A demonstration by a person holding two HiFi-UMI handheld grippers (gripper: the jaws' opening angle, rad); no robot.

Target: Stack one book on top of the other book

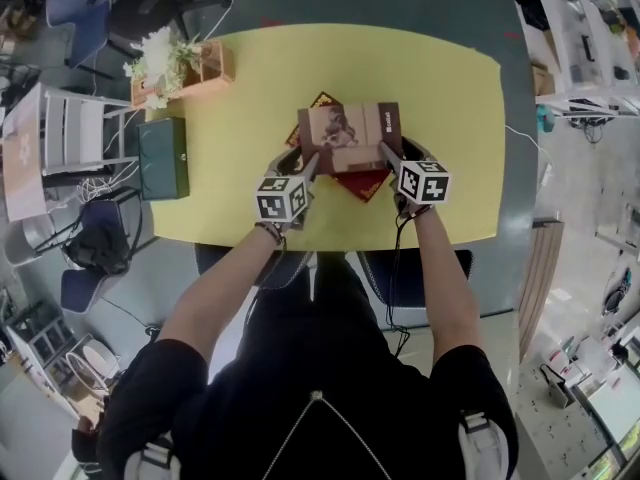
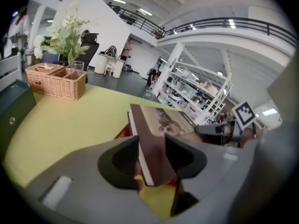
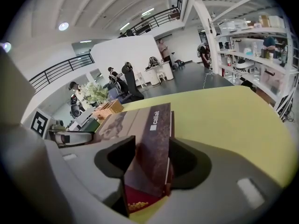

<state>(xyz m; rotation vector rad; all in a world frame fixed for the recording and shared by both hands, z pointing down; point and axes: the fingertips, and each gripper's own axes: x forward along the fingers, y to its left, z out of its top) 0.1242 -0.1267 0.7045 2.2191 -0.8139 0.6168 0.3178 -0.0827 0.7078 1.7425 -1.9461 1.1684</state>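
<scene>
The left gripper [image 1: 312, 164] is clamped on the left edge of a brown hardcover book with a pale picture on its cover [image 1: 350, 131]; the right gripper [image 1: 388, 154] is clamped on its right edge, so both pairs of jaws press the cover and underside; the brown book is over a red book with gold patterning [image 1: 366, 184], which lies turned cornerwise near the middle of the yellow table's [image 1: 455, 118] near edge; a wicker basket of white flowers [image 1: 205, 66] stands at the far left corner; a dark green box [image 1: 162, 156] sits along the left edge.
</scene>
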